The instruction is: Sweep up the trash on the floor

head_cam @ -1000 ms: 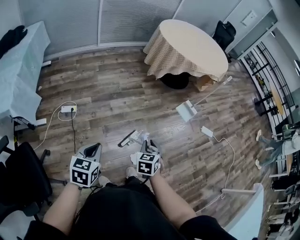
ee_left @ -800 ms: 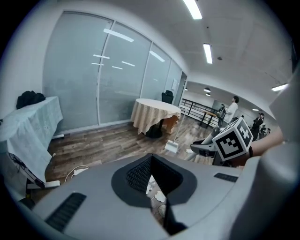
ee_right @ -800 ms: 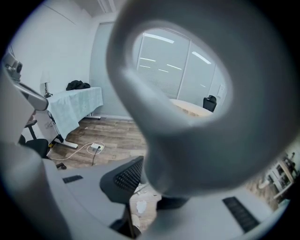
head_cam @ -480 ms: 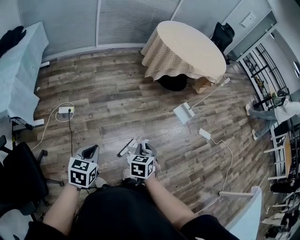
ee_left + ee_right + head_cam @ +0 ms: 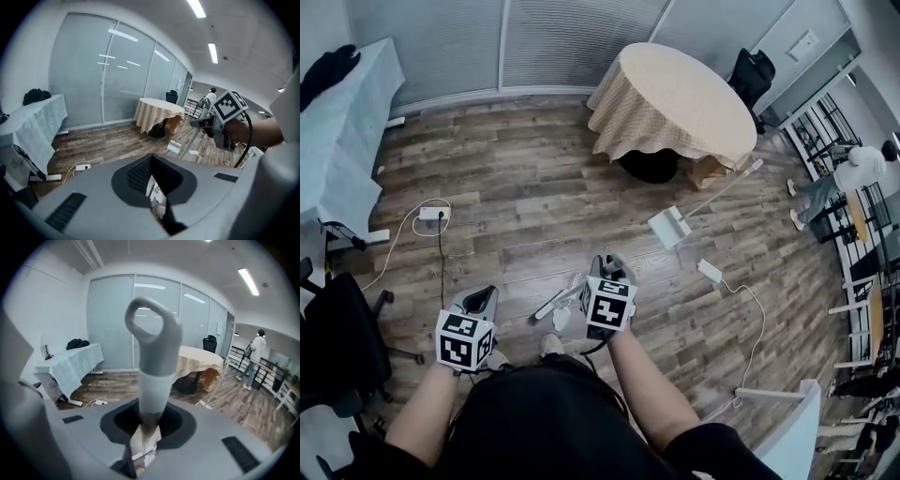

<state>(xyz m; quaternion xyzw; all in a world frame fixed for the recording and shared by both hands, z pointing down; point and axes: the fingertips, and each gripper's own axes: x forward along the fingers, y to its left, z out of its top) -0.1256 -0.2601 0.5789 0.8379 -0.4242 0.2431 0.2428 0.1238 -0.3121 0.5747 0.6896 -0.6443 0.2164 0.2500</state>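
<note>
My right gripper (image 5: 609, 302) is shut on the grey broom handle (image 5: 152, 357), which rises between the jaws and ends in a loop. The broom's head (image 5: 551, 302) rests on the wood floor just left of that gripper. A small white scrap (image 5: 562, 319) lies beside the head, and pale scraps show through the jaw gap in both gripper views. My left gripper (image 5: 467, 336) hangs to the left, shut with nothing in it. The white dustpan (image 5: 670, 225) stands further ahead, its long handle leaning toward the round table.
A round table with a beige cloth (image 5: 675, 94) stands ahead. A power strip (image 5: 431, 214) and an adapter (image 5: 711, 272) lie on the floor with trailing cables. A black office chair (image 5: 337, 347) and a cloth-covered table (image 5: 337, 141) are at the left. A person (image 5: 853, 173) walks at the far right.
My right gripper has risen and moved forward and to the right with the broom handle. The left gripper has hardly moved. The person at the right has walked further away.
</note>
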